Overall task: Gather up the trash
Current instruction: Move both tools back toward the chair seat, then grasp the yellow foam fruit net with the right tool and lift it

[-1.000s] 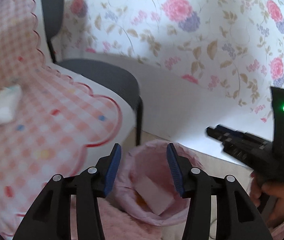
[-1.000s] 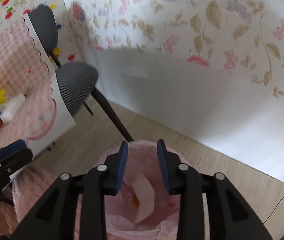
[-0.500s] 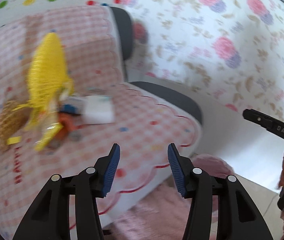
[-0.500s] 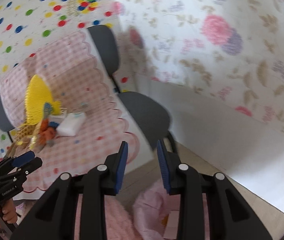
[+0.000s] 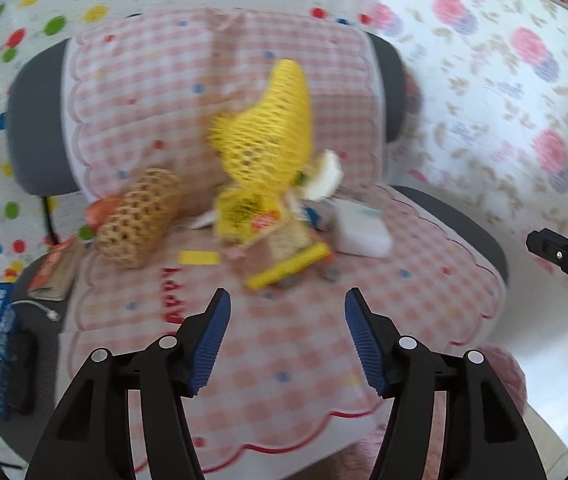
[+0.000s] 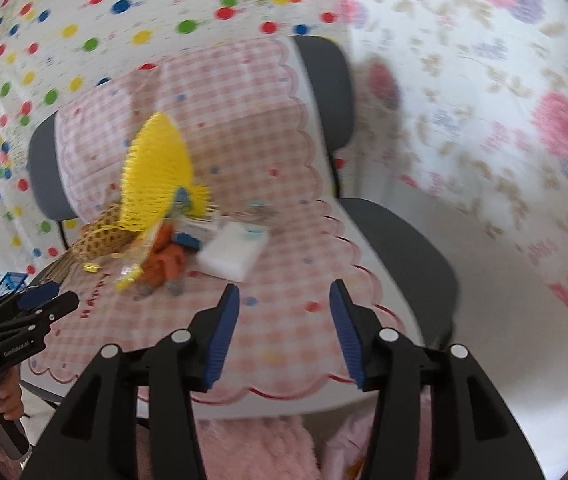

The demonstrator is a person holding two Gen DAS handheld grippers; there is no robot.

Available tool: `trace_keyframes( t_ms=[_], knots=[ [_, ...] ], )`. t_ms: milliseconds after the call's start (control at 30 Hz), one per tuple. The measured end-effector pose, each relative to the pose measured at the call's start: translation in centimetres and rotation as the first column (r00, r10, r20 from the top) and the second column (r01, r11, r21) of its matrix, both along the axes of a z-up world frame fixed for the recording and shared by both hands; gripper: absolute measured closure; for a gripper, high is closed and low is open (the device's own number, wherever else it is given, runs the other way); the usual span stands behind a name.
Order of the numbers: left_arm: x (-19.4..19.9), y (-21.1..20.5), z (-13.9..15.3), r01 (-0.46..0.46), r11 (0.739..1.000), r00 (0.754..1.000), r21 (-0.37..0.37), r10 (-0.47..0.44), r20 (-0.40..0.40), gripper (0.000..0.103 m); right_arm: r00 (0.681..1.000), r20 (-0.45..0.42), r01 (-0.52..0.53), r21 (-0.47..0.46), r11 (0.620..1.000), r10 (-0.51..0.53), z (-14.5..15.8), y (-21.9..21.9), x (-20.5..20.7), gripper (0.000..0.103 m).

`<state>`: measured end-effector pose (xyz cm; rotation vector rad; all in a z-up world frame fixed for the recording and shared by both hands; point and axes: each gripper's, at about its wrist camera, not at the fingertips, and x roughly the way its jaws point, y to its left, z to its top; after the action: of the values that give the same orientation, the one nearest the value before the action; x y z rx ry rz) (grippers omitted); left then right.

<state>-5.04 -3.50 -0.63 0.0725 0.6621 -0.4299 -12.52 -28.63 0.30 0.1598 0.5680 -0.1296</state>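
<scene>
Both grippers swing up from the pink bin: the left gripper and right gripper now face the trash pile on the checkered cloth, jaws seemingly wider.

Yellow foam netting, checked cloth

A pink checked cloth covers the chair seat, carrying yellow netting, a tan net sleeve and a white block

cloth: pink-white gingham, red scalloped edge | foam net: yellow | chair: grey | wall: floral pink-purple | gripper pads: blue
</scene>
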Motion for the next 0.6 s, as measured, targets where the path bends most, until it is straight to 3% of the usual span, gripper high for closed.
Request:
trace_keyframes(
  t_ms=[200, 333, 433, 600],
  knots=[
    [2.2, 2.9, 0.4, -0.112, 0.994, 0.994, 0.005, 0.112, -0.003, 0.039, 0.994, 0.007, -0.11, -0.039, 0.993, 0.11, 1.3, 4.0, 4.3, 0.044],
    [4.4, 5.0, 0.5, -0.181, 0.984, 0.983, 0.0, 0.181, -0.014, 0.029, 0.987, 0.032, -0.153, -0.073, 0.985, 0.156, 2.5, 6.7, 7.6, 0.033],
    [6.1, 6.1, 0.5, -0.242, 0.97, 0.97, 0.03, 0.242, -0.011, 0.026, 0.982, 0.038, -0.179, -0.091, 0.98, 0.183, 3.3, 8.6, 10.8, 0.032],
    [8.1, 7.6, 0.2, -0.287, 0.958, 0.957, 0.02, 0.288, -0.045, 0.019, 0.98, 0.05, -0.19, -0.085, 0.978, 0.194, 4.2, 11.0, 15.9, 0.032]
  ],
)
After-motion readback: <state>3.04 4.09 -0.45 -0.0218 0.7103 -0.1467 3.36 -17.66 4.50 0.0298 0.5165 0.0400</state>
